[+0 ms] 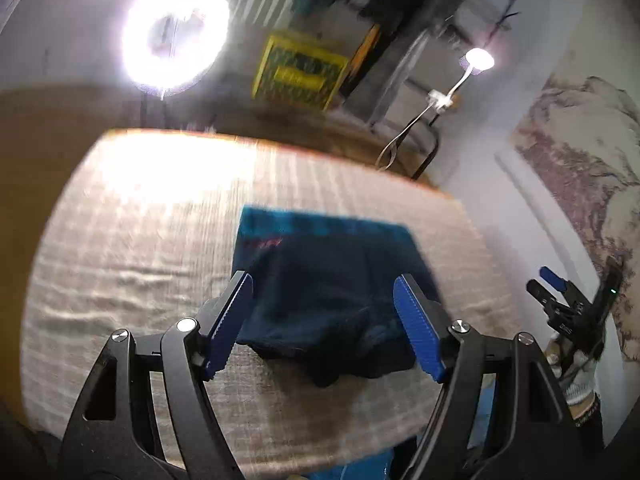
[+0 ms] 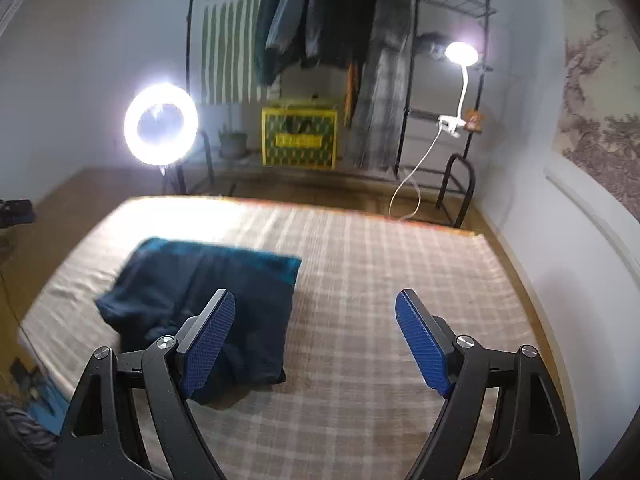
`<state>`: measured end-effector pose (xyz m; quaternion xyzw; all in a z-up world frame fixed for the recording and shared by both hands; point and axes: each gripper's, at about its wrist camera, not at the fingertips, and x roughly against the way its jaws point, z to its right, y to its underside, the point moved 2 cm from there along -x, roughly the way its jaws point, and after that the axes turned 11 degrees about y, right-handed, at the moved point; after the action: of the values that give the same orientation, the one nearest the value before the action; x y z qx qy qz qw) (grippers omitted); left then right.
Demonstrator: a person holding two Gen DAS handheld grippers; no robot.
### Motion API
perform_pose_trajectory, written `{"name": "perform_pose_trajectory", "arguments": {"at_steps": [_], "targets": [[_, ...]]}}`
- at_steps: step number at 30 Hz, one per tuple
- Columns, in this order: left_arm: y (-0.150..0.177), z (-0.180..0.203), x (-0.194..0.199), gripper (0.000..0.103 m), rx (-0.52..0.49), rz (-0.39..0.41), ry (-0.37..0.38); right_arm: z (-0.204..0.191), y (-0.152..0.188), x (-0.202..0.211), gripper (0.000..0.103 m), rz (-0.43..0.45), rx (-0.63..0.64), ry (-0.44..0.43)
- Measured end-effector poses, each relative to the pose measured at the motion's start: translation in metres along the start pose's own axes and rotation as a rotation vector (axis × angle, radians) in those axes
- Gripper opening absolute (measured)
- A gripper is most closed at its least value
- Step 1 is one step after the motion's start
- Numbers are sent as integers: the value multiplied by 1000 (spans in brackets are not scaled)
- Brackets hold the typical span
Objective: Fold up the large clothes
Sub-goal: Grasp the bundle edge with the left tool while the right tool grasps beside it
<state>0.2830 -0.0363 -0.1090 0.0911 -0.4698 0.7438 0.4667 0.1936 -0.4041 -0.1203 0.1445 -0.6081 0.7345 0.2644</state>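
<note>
Both grippers hang above the bed (image 2: pixel 360 320) with jaws apart and nothing between the pads. From its own camera, the left gripper (image 1: pixel 323 326) frames the garment (image 1: pixel 328 292); the right gripper (image 2: pixel 316 344) sits over bare checked cover, garment (image 2: pixel 200 300) to its left. Folded into a dark blue bundle, it lies near the bed's left edge. A ring light (image 2: pixel 161 124) glows beyond the far edge.
</note>
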Motion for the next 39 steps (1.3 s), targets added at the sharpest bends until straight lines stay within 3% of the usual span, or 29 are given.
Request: {"name": "perform_pose_trajectory", "arguments": {"at_steps": [5, 13, 16, 25, 36, 39], "targets": [[1, -47, -64, 75, 94, -49, -10, -18, 17, -58, 83, -92, 20, -69], [12, -130, -135, 75, 306, -102, 92, -17, 33, -140, 83, -269, -44, -191], [15, -149, -152, 75, 362, -140, 128, -17, 40, -161, 83, -313, -85, -273], [22, -178, -181, 75, 439, -188, 236, -18, 53, -207, 83, -410, -191, -433], [23, -190, -183, 75, 448, -170, 332, -32, 66, -228, 85, -459, -258, -538], [23, -189, -188, 63, 470, -172, 355, -35, 66, -229, 85, -449, -281, -574]]}}
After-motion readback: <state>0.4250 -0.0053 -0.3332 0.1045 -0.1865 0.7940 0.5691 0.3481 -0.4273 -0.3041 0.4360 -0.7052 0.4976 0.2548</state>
